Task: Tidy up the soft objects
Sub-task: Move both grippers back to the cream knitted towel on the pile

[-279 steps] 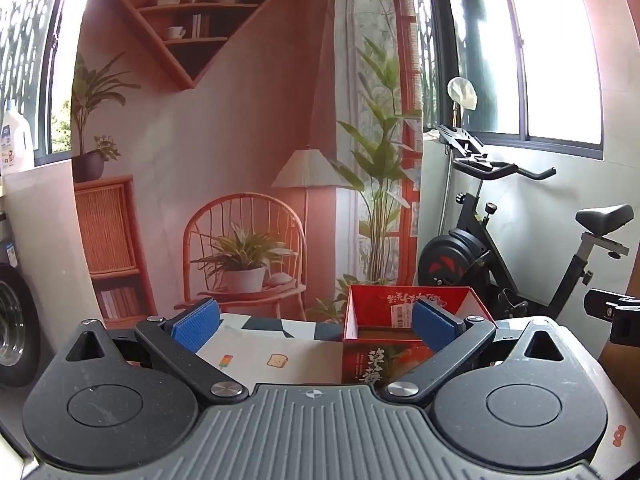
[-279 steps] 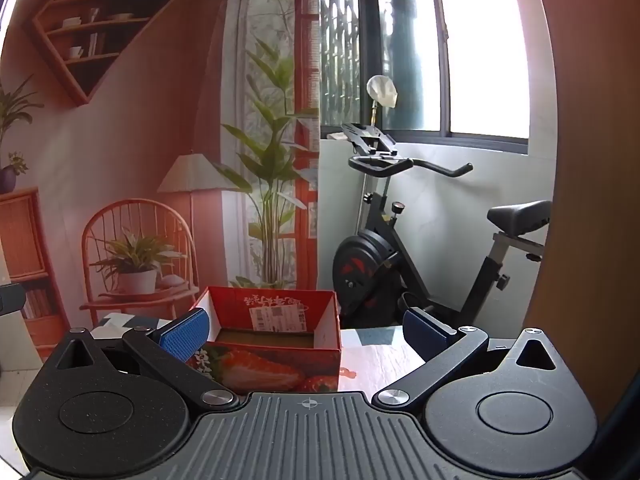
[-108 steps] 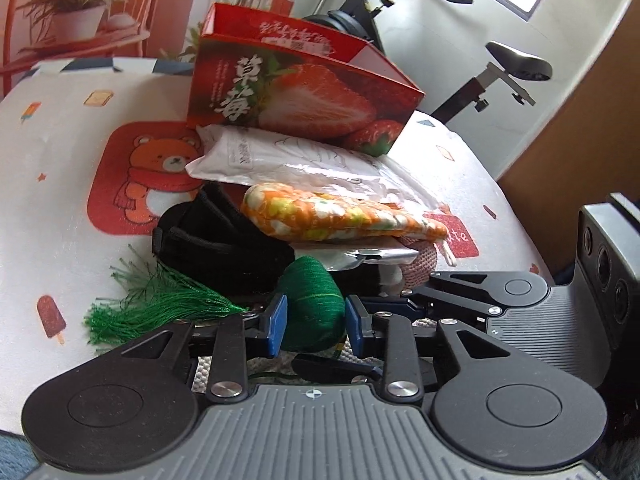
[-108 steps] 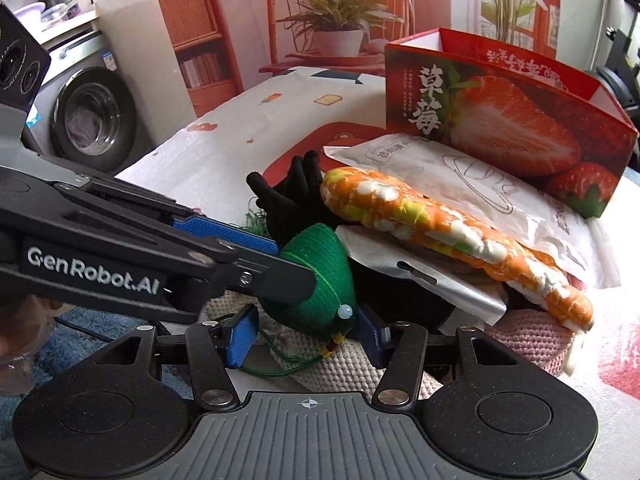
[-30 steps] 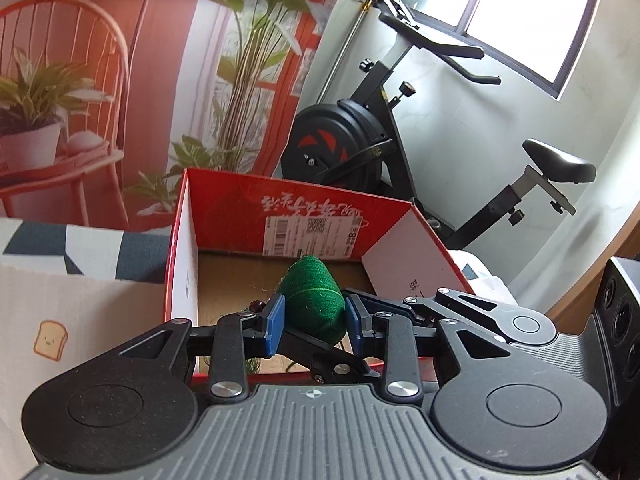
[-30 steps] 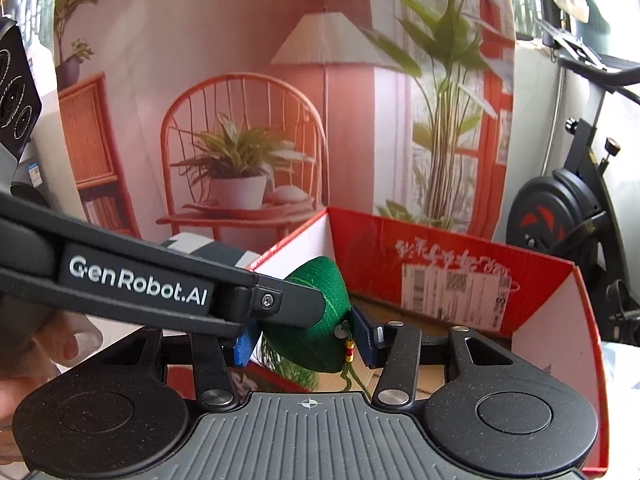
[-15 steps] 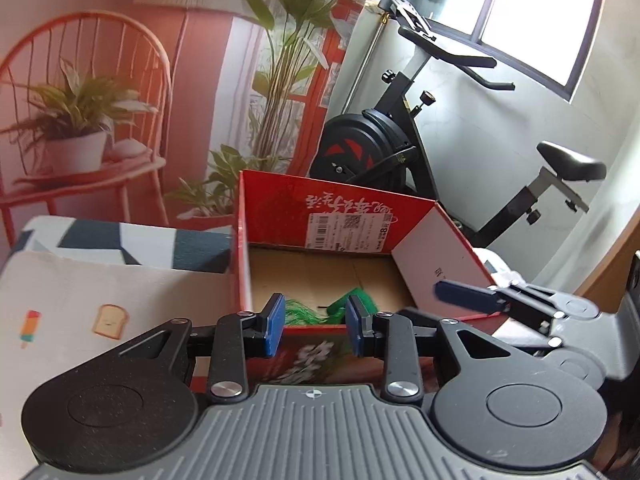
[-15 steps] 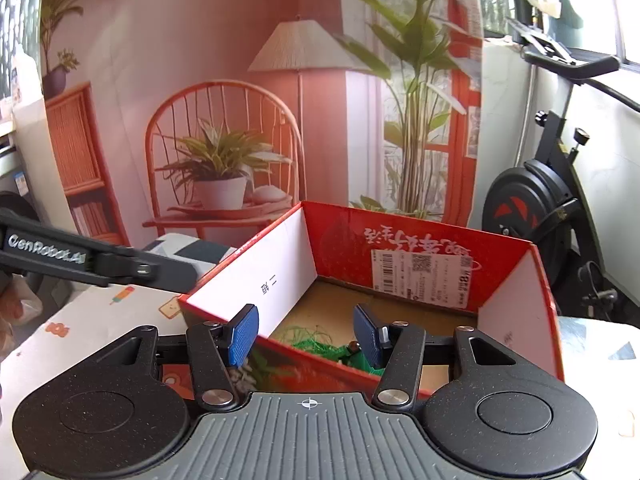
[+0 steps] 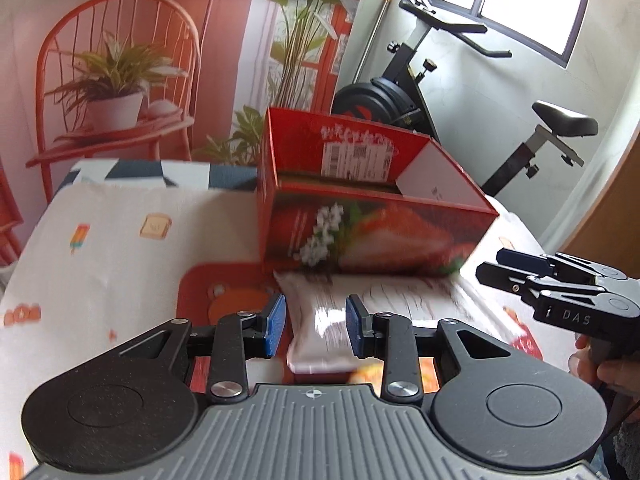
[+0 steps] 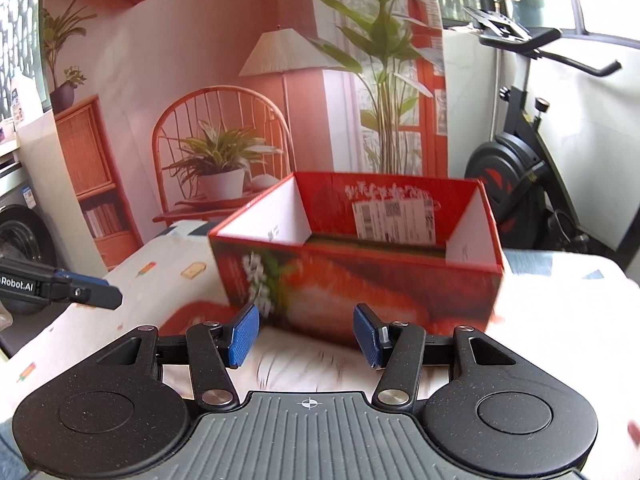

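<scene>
The red strawberry box (image 9: pixel 372 236) (image 10: pixel 360 284) stands open-topped on the table, and from here its inside is mostly hidden. In front of it lies a shiny white plastic package (image 9: pixel 360 304) (image 10: pixel 300 364). My left gripper (image 9: pixel 316 326) hovers above the near end of that package, open, with nothing between its blue pads. My right gripper (image 10: pixel 306 338) faces the box's front wall, open and empty. Each gripper shows in the other's view: the right gripper (image 9: pixel 500 262) at the right edge, the left gripper (image 10: pixel 108 296) at the left edge. An orange patterned item (image 9: pixel 368 372) peeks out under the package.
A printed tablecloth (image 9: pixel 100 240) with a red bear patch (image 9: pixel 224 284) covers the table. A person's hand (image 9: pixel 612 368) holds the right gripper's handle. Behind the table hang a room-scene backdrop and an exercise bike (image 9: pixel 420 92). A washing machine (image 10: pixel 24 248) stands at the left.
A second ago both grippers held a green knitted thing over the box. It dropped inside, and both grippers have drawn back to the near side of the box, empty.
</scene>
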{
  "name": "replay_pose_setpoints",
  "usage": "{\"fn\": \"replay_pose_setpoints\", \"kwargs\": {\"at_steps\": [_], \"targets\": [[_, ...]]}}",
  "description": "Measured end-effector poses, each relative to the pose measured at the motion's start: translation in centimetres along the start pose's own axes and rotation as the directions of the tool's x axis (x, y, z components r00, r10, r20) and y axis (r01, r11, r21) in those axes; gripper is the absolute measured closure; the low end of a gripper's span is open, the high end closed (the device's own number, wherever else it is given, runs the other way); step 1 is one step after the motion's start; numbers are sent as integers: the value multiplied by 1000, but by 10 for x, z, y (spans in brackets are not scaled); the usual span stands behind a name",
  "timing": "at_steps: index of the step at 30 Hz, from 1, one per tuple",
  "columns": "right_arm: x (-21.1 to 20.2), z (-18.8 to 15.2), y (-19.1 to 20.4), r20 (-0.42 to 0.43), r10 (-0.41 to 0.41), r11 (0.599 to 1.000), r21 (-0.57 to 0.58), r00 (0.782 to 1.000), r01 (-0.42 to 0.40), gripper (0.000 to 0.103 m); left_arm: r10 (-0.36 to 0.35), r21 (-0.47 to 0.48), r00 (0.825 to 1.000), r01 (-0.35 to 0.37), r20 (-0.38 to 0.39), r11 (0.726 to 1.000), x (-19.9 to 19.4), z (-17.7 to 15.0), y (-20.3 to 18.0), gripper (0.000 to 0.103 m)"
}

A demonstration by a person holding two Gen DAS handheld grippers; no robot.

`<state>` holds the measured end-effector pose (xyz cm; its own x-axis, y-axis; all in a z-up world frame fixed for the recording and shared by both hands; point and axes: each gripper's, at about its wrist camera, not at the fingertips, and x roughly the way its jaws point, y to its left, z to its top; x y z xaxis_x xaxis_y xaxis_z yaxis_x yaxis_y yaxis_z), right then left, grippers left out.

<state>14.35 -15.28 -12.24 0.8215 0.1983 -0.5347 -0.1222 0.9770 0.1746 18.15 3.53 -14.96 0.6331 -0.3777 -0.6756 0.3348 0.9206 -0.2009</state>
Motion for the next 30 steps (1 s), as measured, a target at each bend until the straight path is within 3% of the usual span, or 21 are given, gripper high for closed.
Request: {"fn": "replay_pose_setpoints", "kwargs": {"at_steps": [9,20,23,28,30], "targets": [[-49,-50,6,-33,-14,999,44,999,15,54,-12,-31,998,10,-54,999,-13,-63,-9,67],[-91,-91,12,-105,-64,996,50,992,70,53,52,-68,991,-61,-126,996,-11,-117,-8,67],[-89,-106,6,-182,-79,993,77,980,94,53,70,-88,984,-85,-162,993,-5,-121,-4,67],[-73,-137,-1,-330,-81,983,131,941,131,53,66,-90,974,-87,-218,992,5,-129,0,67],[-69,-142,-2,-350,-74,980,148,934,133,53,65,-84,971,-86,-232,993,8,-131,-1,67]]}}
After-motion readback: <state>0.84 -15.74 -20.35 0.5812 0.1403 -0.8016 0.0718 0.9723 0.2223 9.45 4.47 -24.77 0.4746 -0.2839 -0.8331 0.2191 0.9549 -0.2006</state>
